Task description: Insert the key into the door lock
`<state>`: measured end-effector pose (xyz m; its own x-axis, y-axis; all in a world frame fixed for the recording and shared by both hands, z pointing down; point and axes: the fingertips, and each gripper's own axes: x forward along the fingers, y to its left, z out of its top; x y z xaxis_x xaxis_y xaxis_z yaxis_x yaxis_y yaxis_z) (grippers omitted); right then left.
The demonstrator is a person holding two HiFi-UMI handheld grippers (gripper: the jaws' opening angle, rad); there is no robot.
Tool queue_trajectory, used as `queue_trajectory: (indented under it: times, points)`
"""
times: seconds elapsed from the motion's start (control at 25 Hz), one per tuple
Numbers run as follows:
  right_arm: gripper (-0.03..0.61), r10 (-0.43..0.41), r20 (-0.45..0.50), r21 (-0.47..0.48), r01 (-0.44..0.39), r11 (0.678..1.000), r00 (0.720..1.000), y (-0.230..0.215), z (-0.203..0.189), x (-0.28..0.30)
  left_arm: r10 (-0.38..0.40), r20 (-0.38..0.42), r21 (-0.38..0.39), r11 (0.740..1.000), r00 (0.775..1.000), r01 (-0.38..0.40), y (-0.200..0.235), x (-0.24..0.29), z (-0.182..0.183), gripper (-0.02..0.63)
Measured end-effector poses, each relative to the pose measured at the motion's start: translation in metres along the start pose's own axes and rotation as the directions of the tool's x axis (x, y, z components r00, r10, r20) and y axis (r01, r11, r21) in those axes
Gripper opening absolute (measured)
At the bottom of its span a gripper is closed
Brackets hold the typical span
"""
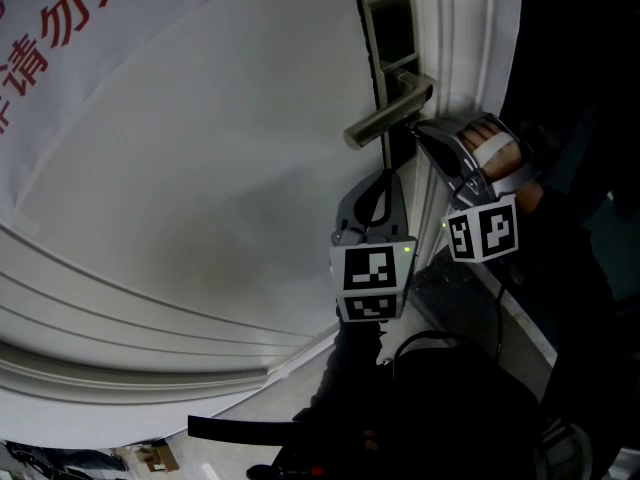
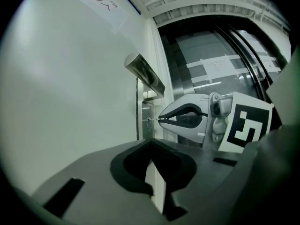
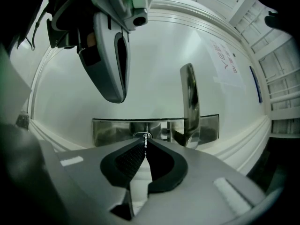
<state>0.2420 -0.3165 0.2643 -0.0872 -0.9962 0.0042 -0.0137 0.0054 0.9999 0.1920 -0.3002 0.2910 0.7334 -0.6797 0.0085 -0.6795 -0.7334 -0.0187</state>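
A steel lock plate (image 1: 385, 28) with a lever handle (image 1: 388, 116) sits on the white door (image 1: 200, 168). My right gripper (image 3: 145, 144) is shut on a thin metal key (image 3: 146, 142). The key's tip meets the round keyhole (image 3: 143, 136) in the plate (image 3: 112, 129), left of the handle (image 3: 189, 102). From the side, the key (image 2: 153, 120) bridges the right gripper (image 2: 160, 120) and the keyhole (image 2: 148, 120); how deep it sits I cannot tell. My left gripper (image 1: 384, 176) hangs just below the plate, shut and empty, its dark pads (image 2: 136, 165) meeting.
The door's moulded frame (image 1: 470, 38) runs right of the lock plate. A glass panel with dark frames (image 2: 225, 64) stands behind the right gripper. A paper notice with red print (image 1: 60, 18) is stuck on the door at the far left. A person's hand (image 1: 497, 150) grips the right tool.
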Motion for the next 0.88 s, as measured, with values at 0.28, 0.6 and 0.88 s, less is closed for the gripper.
queue_trajectory:
  times: [0.28, 0.6, 0.88]
  points:
    - [0.012, -0.005, 0.000, 0.001, 0.005, 1.000, 1.000, 0.0000, 0.0002, 0.0005, -0.012, 0.009, -0.022, 1.000, 1.000, 0.012, -0.0005, 0.0003, 0.0018, 0.001]
    - [0.012, -0.003, -0.001, -0.012, 0.003, 1.000, 1.000, 0.0001, -0.0003, 0.0018, -0.011, 0.007, -0.020, 1.000, 1.000, 0.011, -0.0001, 0.0018, 0.0007, 0.002]
    - [0.012, 0.000, 0.000, -0.012, 0.000, 1.000, 1.000, 0.0001, -0.0002, 0.0038, -0.010, 0.009, -0.028, 1.000, 1.000, 0.010, 0.0016, 0.0032, 0.0010, 0.002]
